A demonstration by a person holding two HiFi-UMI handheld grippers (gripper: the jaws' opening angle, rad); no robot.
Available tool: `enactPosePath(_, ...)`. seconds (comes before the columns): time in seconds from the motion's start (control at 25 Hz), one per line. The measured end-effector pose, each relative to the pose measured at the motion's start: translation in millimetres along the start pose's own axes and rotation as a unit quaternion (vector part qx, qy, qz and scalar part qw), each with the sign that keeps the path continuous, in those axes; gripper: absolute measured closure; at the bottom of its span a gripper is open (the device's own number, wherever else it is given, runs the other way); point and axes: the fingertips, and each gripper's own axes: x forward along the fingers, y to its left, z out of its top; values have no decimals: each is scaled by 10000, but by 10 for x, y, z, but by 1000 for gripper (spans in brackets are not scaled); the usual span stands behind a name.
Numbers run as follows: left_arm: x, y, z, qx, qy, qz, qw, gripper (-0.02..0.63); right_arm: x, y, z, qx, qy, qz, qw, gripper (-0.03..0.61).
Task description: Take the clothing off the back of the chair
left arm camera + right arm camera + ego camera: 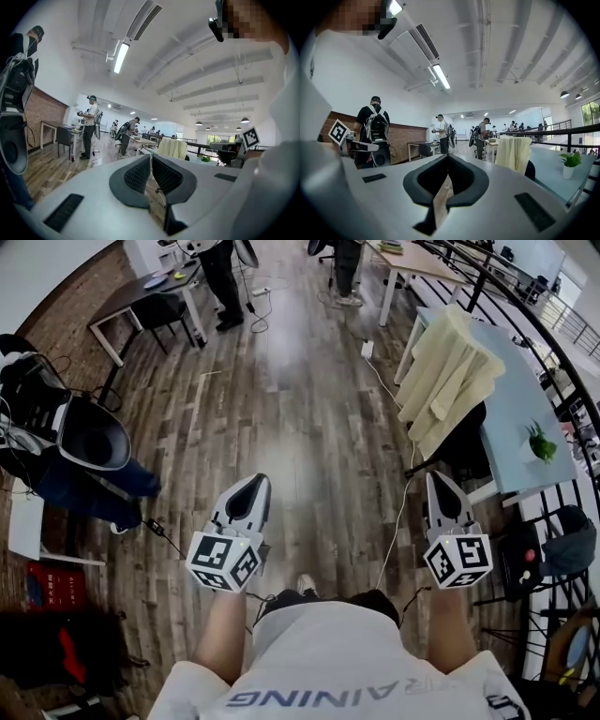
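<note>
Pale yellow clothing [448,371] is draped over the chair [466,444] back, well beyond the closed, empty left hand-held gripper [254,481] and right hand-held gripper [437,478]; jaws should be opened before the chair is reached.

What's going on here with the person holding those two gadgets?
A person holds a two-jaw gripper in each hand, pointed level ahead. The left gripper and the right gripper are both shut and empty. Ahead on the right, a pale yellow garment hangs over the back of a dark chair beside a light blue table. Neither gripper touches it, so the garment is not yet taken off.
</note>
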Motion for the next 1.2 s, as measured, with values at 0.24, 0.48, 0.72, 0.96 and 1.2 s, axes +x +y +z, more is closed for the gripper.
enactPosePath(0.24, 178, 357, -1, -95, 52, -86, 9999, 571, 408, 101, -39, -55, 148, -15, 9999, 555)
enactPosePath(0.48, 489, 666, -23, -153, 85, -22, 9998, 569, 963, 87, -55, -90, 173, 165, 9997, 555)
enactPosePath(0.72, 820, 1059, 40, -180, 70, 271, 9994, 570, 1629, 58, -73, -11, 111, 470, 9988, 555)
enactPosePath(0.96, 1537, 1196, 297, -40, 95, 226, 9997, 569, 2242, -387, 85, 59, 26, 414, 9991, 555)
enactPosePath(1.2, 2672, 1071, 360, 188, 280, -145, 9993, 570, 2623, -1428, -27, 402, -12, -240, 9989, 555)
